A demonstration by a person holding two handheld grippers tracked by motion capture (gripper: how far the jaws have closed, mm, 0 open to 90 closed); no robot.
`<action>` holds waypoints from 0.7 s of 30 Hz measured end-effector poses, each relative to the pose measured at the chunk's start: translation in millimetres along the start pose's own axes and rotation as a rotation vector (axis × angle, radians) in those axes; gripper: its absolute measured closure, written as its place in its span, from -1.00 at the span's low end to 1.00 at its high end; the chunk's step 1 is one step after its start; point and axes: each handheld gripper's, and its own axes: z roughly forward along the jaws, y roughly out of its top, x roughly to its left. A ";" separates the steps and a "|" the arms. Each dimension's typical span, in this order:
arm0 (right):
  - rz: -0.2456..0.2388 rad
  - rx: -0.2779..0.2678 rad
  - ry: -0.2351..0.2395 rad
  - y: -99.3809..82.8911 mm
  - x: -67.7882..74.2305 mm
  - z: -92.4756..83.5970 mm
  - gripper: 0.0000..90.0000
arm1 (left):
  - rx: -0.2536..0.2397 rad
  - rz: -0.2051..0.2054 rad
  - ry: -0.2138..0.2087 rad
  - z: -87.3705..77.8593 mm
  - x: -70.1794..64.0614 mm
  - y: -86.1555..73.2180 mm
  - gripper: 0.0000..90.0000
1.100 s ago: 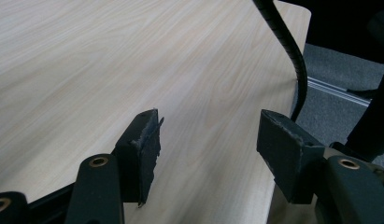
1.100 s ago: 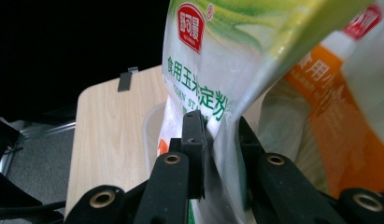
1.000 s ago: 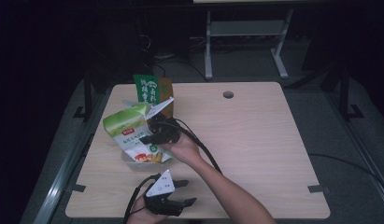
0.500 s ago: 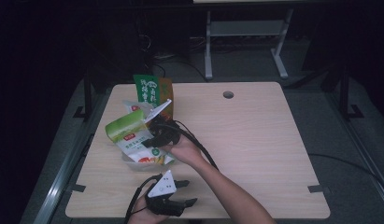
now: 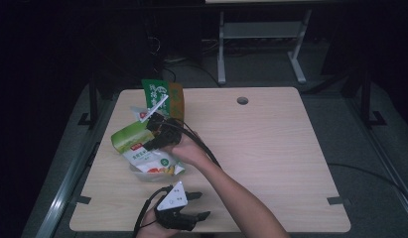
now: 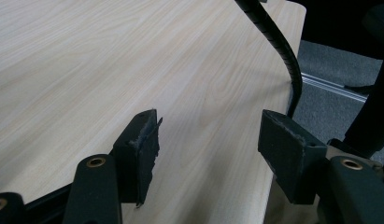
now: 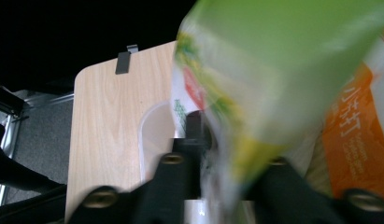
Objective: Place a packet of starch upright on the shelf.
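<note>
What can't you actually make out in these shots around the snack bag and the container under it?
- Printing on the green and white snack bag: motion blur in the right gripper view, too small in the high view.
- Contents of the clear container: the bag covers it in the high view.
- Right gripper pads: the bag between them hides them.
- The person's left hand: cut off by the high view's bottom edge, under the left gripper.

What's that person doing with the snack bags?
A person is working at a wooden table with a gripper in each hand. The right gripper is pinching a green and white snack bag, and its jaws have just been closing on it, over a clear plastic tray. Another green and orange bag stands just behind. The left gripper rests open near the table's front edge, holding nothing.
</note>
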 end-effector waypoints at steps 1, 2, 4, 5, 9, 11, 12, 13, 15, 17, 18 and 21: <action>0.003 0.000 0.004 -0.5 0.1 -0.4 0.96 | -0.001 0.000 0.000 -0.2 0.1 0.0 -0.16; 0.011 -0.006 0.007 -1.3 0.8 -1.2 0.97 | -0.002 -0.001 0.000 -0.5 0.1 0.1 -0.16; 0.017 -0.024 0.010 -4.0 3.1 -2.8 0.98 | -0.006 -0.004 0.000 -0.8 0.0 0.3 -0.16; 0.026 -0.036 0.012 -5.0 4.8 -4.0 0.98 | -0.007 0.000 0.003 -1.1 0.2 0.3 -0.16; 0.073 -0.125 0.003 -8.1 10.1 -13.5 0.99 | -0.010 0.011 0.000 -1.4 -0.2 1.2 -0.16; 0.103 -0.166 0.018 -9.5 10.7 -15.7 0.99 | -0.007 0.017 -0.003 -1.4 -1.2 1.4 -0.16; 0.125 -0.191 0.024 -11.1 11.0 -15.6 0.99 | -0.003 0.022 -0.003 -1.6 -1.5 1.4 -0.16; 0.128 -0.198 0.022 -12.5 10.4 -14.6 0.99 | -0.003 0.026 -0.003 -1.5 -2.1 1.4 -0.16; 0.136 -0.194 0.010 -17.2 10.5 -10.5 0.98 | -0.009 0.016 -0.005 -1.0 -3.6 1.1 -0.16; 0.143 -0.192 0.006 -24.4 8.3 -5.4 0.98 | -0.008 0.014 -0.011 -1.0 -4.3 0.7 -0.16; 0.145 -0.207 0.008 -28.1 7.2 -4.0 0.98 | -0.009 0.014 -0.012 -0.9 -4.5 0.5 -0.16; 0.153 -0.221 0.021 -32.2 7.4 -5.5 0.93 | -0.007 0.017 -0.012 -0.8 -4.3 0.2 -0.16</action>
